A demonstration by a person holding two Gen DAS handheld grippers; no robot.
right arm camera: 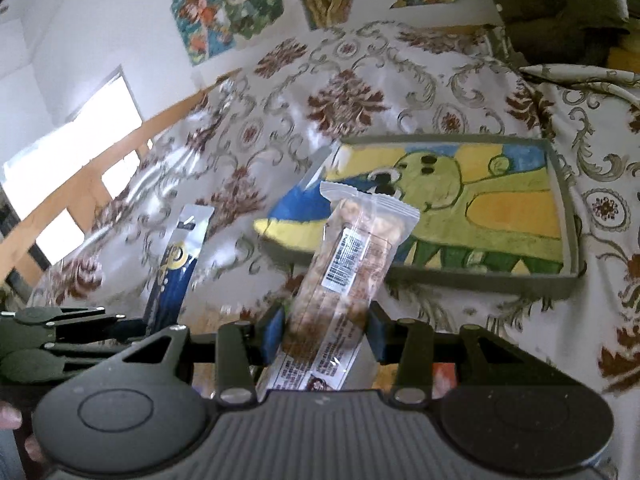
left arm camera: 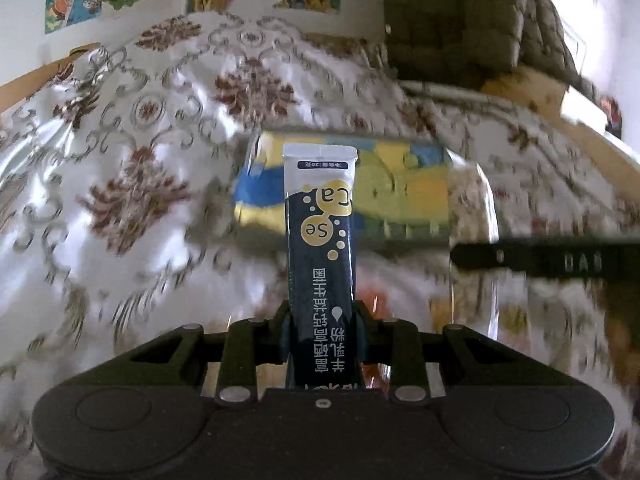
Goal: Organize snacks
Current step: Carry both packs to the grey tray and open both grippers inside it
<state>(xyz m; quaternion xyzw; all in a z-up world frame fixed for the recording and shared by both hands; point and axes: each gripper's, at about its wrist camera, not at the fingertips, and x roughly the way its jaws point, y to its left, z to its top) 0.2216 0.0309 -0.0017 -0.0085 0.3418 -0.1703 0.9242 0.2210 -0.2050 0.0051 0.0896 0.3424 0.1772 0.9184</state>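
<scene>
My left gripper is shut on a dark blue powder stick sachet with yellow dots, held upright above the floral cloth. The sachet also shows in the right wrist view, with the left gripper at the left edge. My right gripper is shut on a clear-wrapped snack bar with a white barcode label. Beyond both stands a shallow grey tray with a painted green cartoon animal; it shows blurred in the left wrist view.
A floral tablecloth covers the surface. Cartoon posters hang on the wall behind. A dark quilted garment lies at the back right. The right gripper's side juts in from the right in the left wrist view.
</scene>
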